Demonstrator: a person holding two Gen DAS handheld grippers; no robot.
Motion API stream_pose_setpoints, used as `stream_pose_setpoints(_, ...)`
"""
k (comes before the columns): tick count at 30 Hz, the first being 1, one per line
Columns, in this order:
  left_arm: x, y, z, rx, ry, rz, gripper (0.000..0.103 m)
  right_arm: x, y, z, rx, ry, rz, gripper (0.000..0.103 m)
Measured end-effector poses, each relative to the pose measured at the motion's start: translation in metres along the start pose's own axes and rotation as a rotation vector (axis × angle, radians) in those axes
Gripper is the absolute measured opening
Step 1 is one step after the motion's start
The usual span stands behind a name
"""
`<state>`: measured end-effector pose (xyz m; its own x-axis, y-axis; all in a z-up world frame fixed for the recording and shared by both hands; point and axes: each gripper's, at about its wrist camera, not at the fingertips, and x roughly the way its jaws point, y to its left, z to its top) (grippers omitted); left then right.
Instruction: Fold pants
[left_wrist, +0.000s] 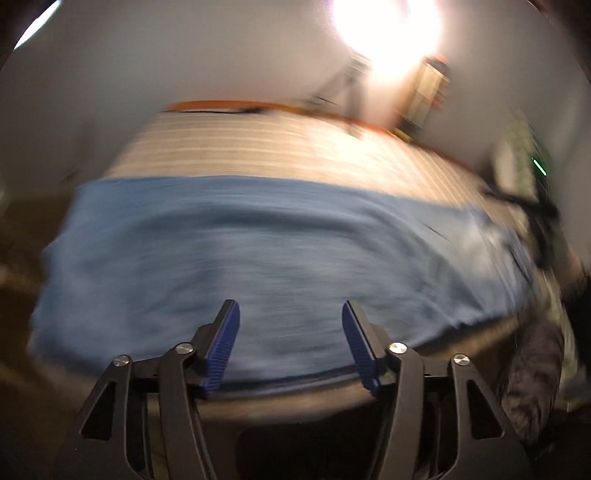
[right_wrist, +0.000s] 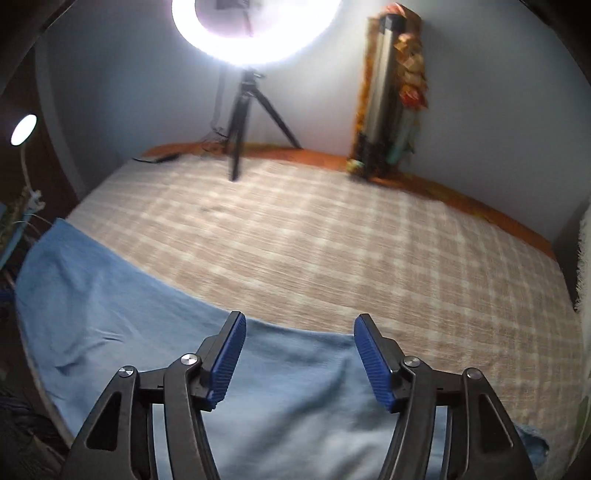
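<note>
The left gripper hangs over the blue pants, fingers spread wide with nothing between them; the cloth lies flat beneath and ahead of the tips. The right gripper is likewise parted and empty above the pants. Beyond its fingertips stretches the checked bedcover, with a tripod and ring light farther ahead.

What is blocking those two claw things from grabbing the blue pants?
Nothing visible. The left gripper and right gripper both hang open right over the blue pants, which lie spread on the checked bedcover.
</note>
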<state>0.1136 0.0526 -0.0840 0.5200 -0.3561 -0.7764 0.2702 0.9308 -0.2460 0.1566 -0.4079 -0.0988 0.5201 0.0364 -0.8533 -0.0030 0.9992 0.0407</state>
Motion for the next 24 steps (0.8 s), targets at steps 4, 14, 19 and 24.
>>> stream_pose_setpoints(4,-0.023,0.072,-0.007,-0.242,-0.043,0.052,0.064,-0.012,0.042,0.007,-0.017,-0.036,0.059,0.066)
stream_pose_setpoints(14,-0.024,0.199,-0.041,-0.729,-0.136,0.02,0.062,-0.02,0.157,-0.001,-0.033,-0.116,0.261,0.069)
stream_pose_setpoints(19,-0.007,0.215,-0.044,-0.783,-0.119,0.003,0.062,-0.001,0.193,-0.01,-0.082,-0.071,0.299,0.069)
stream_pose_setpoints(24,0.008,0.215,-0.036,-0.796,-0.132,0.023,0.058,0.014,0.199,-0.017,-0.1,-0.032,0.283,0.069)
